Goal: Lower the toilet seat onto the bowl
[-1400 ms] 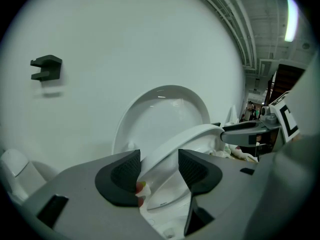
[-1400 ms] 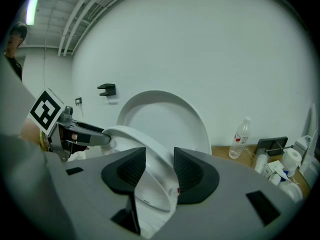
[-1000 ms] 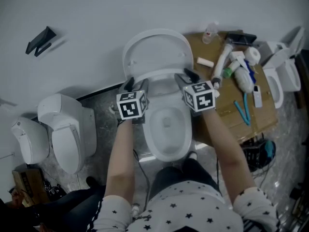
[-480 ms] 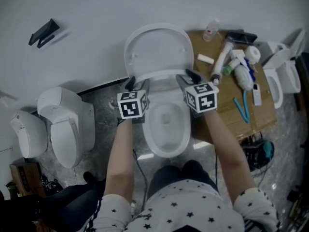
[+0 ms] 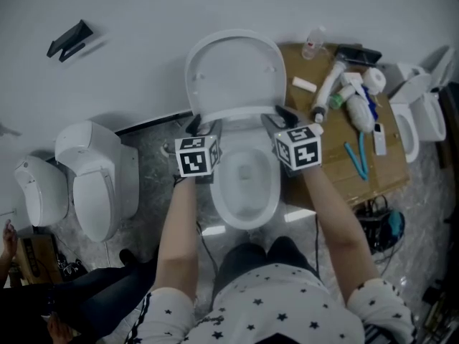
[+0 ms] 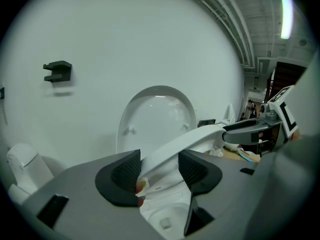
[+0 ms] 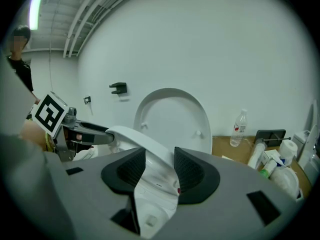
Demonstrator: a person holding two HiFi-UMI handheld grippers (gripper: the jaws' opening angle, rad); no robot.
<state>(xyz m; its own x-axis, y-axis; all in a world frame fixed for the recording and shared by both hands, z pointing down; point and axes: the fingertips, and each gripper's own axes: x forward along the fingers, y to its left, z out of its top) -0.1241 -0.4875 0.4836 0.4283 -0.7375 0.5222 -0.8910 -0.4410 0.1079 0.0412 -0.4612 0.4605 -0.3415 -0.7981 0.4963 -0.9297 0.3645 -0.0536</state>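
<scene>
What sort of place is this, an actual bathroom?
Probably a workshop or test space, not a home bathroom: spare toilets stand loose beside the main toilet, tubes and a bottle sit on cardboard, and bare pipes run overhead.

The white toilet seat (image 6: 175, 146) looks smooth, shiny and hard like plastic, the black gripper pads (image 6: 125, 171) look dull and bumpy, and the grey floor (image 5: 150, 162) looks like speckled stone.

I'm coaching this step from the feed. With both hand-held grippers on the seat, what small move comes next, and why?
Probably ease both down together, slowly. The left hand-held gripper and the right hand-held gripper each clamp the toilet seat, which hangs tilted above the bowl, while the lid stands upright behind it.
</scene>
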